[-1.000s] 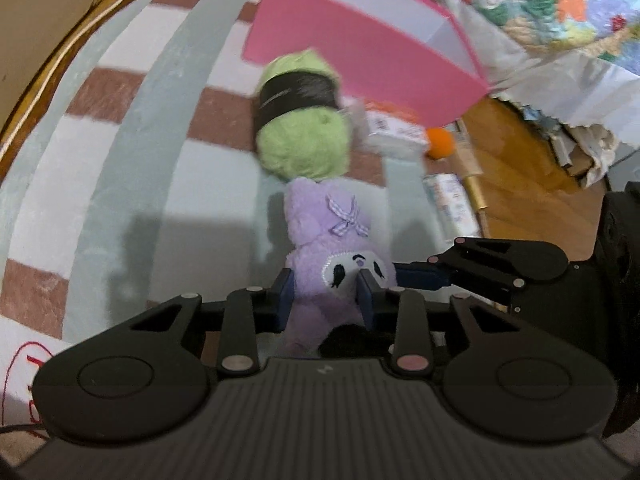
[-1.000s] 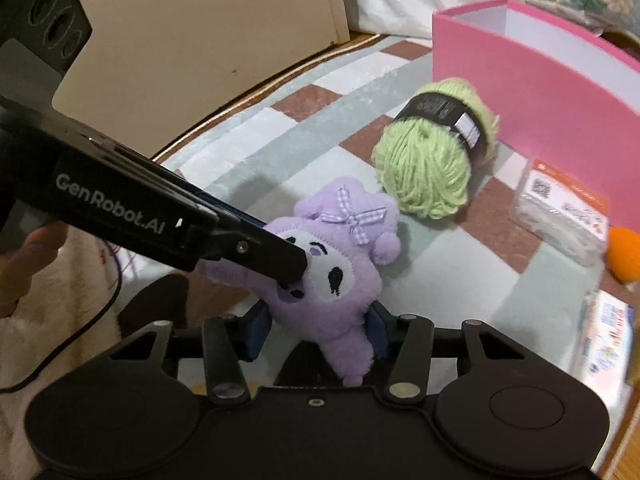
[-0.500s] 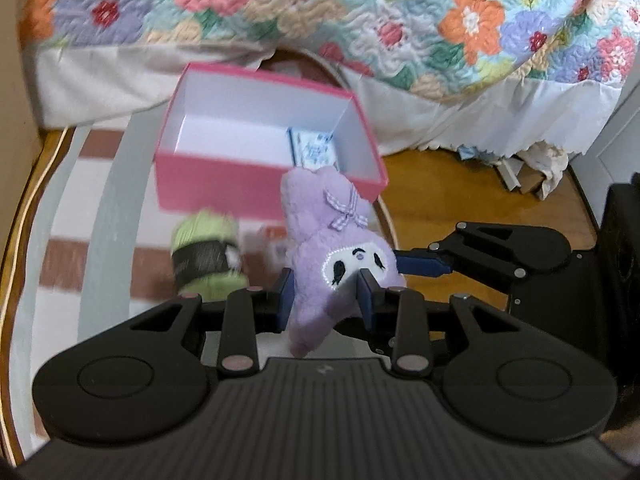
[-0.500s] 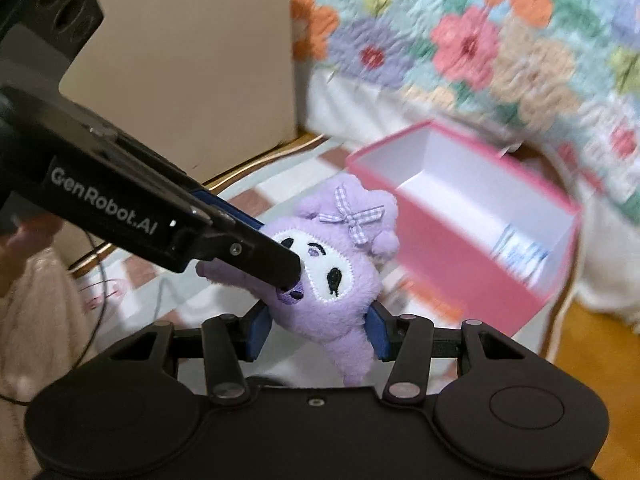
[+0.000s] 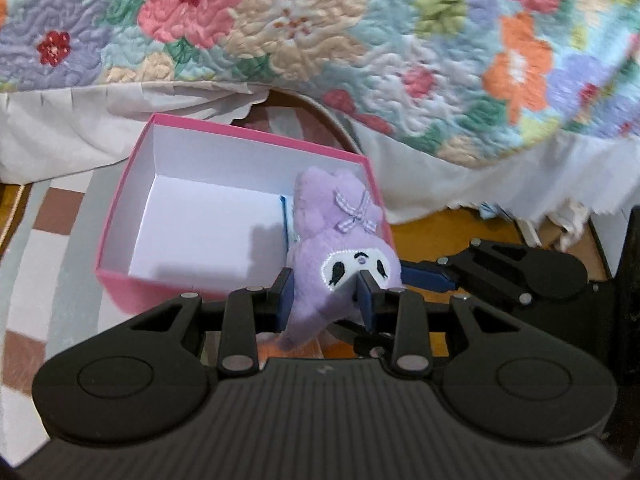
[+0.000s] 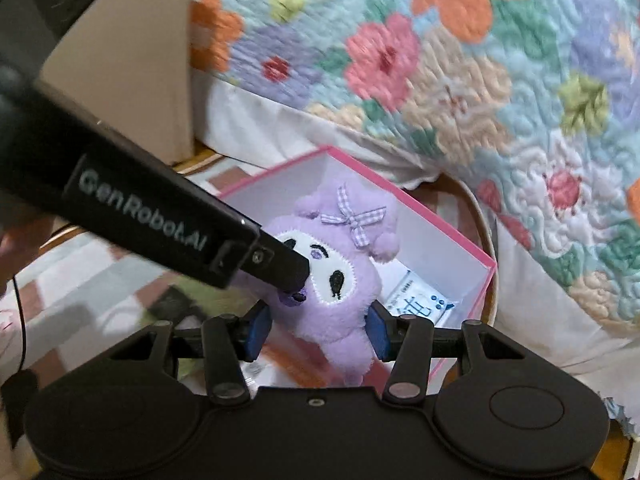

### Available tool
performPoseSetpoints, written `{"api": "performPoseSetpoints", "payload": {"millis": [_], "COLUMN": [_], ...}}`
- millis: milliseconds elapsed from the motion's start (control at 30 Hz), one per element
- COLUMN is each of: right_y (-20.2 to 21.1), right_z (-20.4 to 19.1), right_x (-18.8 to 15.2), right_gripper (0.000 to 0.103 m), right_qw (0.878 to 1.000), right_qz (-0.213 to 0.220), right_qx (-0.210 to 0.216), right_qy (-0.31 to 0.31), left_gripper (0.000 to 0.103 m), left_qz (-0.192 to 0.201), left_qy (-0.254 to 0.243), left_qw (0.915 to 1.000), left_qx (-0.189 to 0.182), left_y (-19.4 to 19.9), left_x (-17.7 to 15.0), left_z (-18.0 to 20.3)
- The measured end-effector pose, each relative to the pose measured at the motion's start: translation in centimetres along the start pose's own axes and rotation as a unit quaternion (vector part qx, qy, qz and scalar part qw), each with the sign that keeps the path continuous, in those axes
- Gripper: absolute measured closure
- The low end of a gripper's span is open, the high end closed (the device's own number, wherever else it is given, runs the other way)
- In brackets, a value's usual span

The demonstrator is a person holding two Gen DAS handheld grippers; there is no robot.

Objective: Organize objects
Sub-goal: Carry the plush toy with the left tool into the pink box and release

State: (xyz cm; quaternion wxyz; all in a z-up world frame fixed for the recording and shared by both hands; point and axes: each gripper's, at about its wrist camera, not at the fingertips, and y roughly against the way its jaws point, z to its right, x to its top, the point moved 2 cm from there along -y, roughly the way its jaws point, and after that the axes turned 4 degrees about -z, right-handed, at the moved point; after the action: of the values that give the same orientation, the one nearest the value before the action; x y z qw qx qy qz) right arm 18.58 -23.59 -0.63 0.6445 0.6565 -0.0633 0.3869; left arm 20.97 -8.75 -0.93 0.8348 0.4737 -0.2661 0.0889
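A purple plush toy [image 5: 340,248] with a checked bow is held in the air by both grippers at once. My left gripper [image 5: 326,296] is shut on its body. My right gripper [image 6: 318,326] is shut on its lower body [image 6: 340,280]; its dark arm also shows at the right of the left wrist view [image 5: 500,276]. The toy hangs over the near right part of an open pink box [image 5: 120,216] with a white inside. A small white and blue packet [image 6: 416,300] lies in the box, partly hidden by the toy.
A flowered quilt [image 5: 320,32] with a white skirt hangs behind the box. The box stands on a checked rug [image 5: 48,248]. A beige cabinet side [image 6: 132,60] rises at the left. Green yarn [image 6: 192,292] shows blurred below the left gripper's arm.
Both grippers lifted the purple plush off the rug and carried it forward until it hangs over the pink box. The yarn and other rug items dropped out of the left view.
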Motion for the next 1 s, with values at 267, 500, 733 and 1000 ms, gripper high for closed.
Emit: {"api": "performPoseSetpoints", "payload": {"millis": [267,500,733,1000], "right_y": [-9.2,-14.1,-17.5,-14.8], "right_z": [4.0,6.2,6.8,6.7], "right_x": [0.9,1.4,1.8,0.5], "right_gripper": [0.048,0.048,0.048,0.028], "right_qw": [0.998,0.991,0.984,0.985], "right_qz": [-0.031,-0.078,-0.120,-0.085], "right_qx": [0.014,0.028,0.030,0.035], "right_qy": [-0.056,-0.101,-0.129,-0.143], "left_gripper": [0.070,0.070,0.070,0.047], "left_qz": [-0.011,-0.051,-0.072,-0.090], "left_qy": [0.075,0.116,0.160,0.132], "left_qw": [0.9968,0.9916,0.9835,0.9817], "left_qx": [0.027,0.025,0.046,0.104], "left_y": [-8.7,-13.4,-16.2,-15.3], "left_x": [2.8,4.8,5.2,4.3], "left_z": [-3.9,-6.1,-7.5,-6.8]}}
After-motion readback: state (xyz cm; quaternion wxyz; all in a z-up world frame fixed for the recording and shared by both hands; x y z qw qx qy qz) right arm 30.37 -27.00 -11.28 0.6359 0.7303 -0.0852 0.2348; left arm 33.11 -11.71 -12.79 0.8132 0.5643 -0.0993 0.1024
